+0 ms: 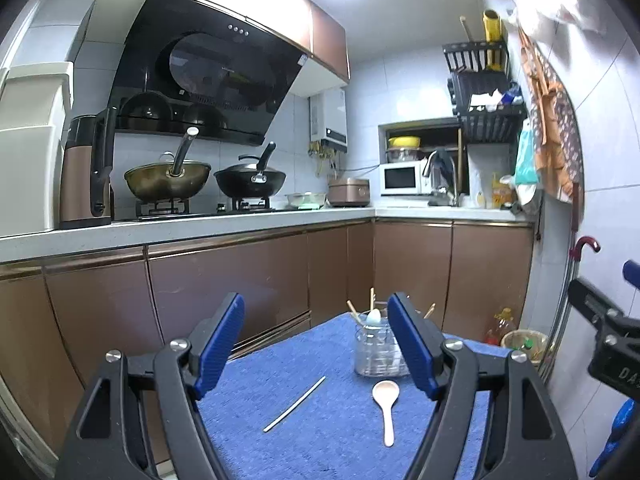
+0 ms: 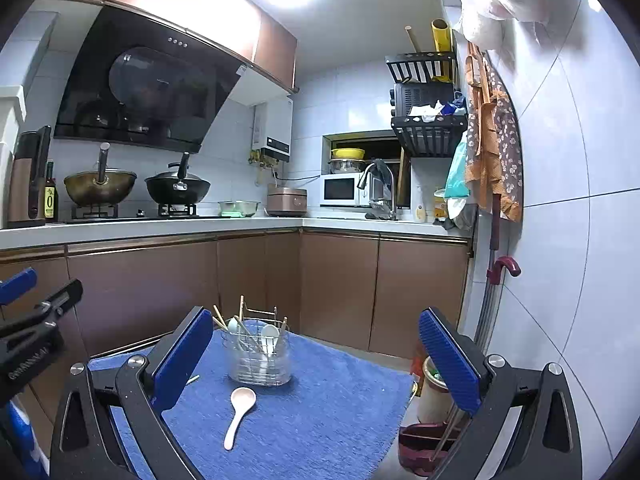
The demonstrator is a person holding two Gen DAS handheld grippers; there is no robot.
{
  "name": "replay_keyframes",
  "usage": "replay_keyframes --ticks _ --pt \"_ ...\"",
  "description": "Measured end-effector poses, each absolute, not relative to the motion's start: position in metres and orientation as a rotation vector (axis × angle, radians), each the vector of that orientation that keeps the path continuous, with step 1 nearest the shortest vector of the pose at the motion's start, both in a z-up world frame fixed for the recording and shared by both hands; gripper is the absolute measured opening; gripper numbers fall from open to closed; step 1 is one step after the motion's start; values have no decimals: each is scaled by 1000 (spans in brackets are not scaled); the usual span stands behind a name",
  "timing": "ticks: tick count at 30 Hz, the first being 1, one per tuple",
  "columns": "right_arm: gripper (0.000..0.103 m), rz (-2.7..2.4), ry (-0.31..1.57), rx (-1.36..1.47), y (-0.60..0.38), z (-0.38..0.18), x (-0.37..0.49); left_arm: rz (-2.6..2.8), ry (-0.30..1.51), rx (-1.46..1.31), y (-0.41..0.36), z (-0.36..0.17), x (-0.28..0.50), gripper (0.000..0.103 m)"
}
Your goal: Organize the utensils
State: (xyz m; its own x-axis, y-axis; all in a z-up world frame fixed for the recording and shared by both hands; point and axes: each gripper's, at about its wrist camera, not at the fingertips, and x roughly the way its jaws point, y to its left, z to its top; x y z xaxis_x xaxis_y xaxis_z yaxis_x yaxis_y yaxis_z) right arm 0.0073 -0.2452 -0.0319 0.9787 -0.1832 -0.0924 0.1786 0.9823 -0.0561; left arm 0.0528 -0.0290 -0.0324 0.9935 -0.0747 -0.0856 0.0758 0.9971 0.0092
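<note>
Waiting at the near edge: both tools hang above the blue mat, neither touching a utensil.
Left gripper [image 1: 316, 344]: jaws spread wide, nothing between them; it looks down the mat toward the loose pieces.
Right gripper [image 2: 316, 360]: jaws likewise wide apart and empty, framing the spoon and the holder.
Spoon [image 2: 239, 412]: a pale spoon lies flat on the mat, bowl toward the holder, handle toward the cameras; not yet stowed.
Chopstick [image 1: 294, 404]: a single pale stick lies flat and slantwise, to the left of the spoon and apart from it; also not yet stowed.
Utensil holder [image 2: 260, 360]: a clear jar with a wire frame stands upright just beyond the spoon's bowl; several chopsticks and at least two light spoons already stand in it.
Progress: by my reading the sorting is well along, with two loose pieces left, the spoon and the chopstick.
Desk [image 2: 340, 400]: covered by a blue towel-like mat, otherwise bare around the loose utensils.
Floor to the right: a bin and some bottles, partly hidden.
Cabinets [image 1: 224, 280]: brown doors under a pale counter that runs round the corner.
Counter, far: two woks [image 1: 168, 180] on a gas hob, a kettle, a rice cooker, a microwave [image 2: 342, 189] and a tap.
Wall above: a black extractor hood [image 1: 200, 80], a water heater and a black rack of oddments.
</note>
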Motion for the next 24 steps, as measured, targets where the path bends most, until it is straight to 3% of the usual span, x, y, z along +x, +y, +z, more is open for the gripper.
replay_keyframes --ticks 24 --pt "103 -180 135 -69 -253 -40 18 -92 162 -49 -16 -40 75 74"
